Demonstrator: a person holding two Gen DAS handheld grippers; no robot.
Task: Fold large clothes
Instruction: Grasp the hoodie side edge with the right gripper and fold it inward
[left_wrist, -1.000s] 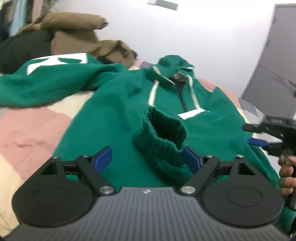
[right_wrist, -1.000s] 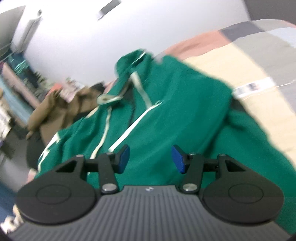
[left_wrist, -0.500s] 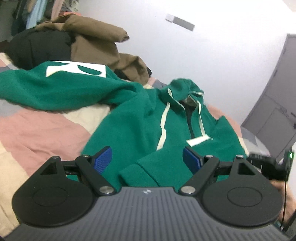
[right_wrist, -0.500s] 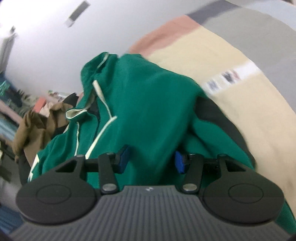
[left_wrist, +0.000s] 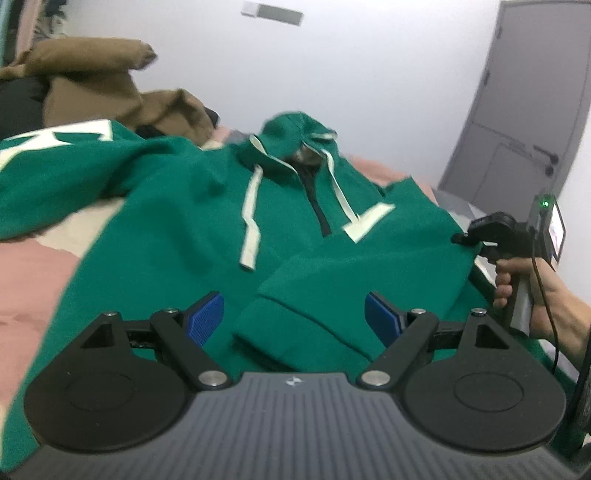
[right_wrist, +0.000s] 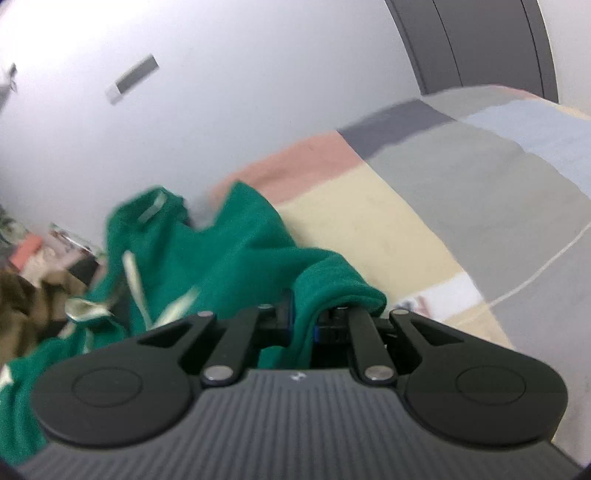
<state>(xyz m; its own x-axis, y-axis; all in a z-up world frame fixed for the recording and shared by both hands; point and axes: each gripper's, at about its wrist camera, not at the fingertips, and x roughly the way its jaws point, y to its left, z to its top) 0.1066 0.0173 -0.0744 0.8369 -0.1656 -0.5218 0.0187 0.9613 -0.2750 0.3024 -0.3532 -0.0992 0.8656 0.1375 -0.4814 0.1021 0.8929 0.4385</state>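
Note:
A green hoodie (left_wrist: 192, 236) with white drawstrings lies face up on the bed, hood at the far end. One sleeve lies folded across its chest, with the cuff (left_wrist: 295, 328) between my left gripper's blue pads. My left gripper (left_wrist: 293, 321) is open just above the cuff, holding nothing. My right gripper (right_wrist: 301, 325) is shut on a fold of the green hoodie (right_wrist: 236, 258) at its right edge. It also shows in the left wrist view (left_wrist: 480, 236), at the hoodie's right side.
The bed cover (right_wrist: 461, 206) has pink, cream and grey patches. A pile of brown and black clothes (left_wrist: 92, 92) lies at the far left. A white wall and a grey door (left_wrist: 517, 110) stand beyond the bed.
My left gripper let go of the sleeve cuff, which now lies flat on the chest. My right gripper moved to the hoodie's right edge and closed on the fabric.

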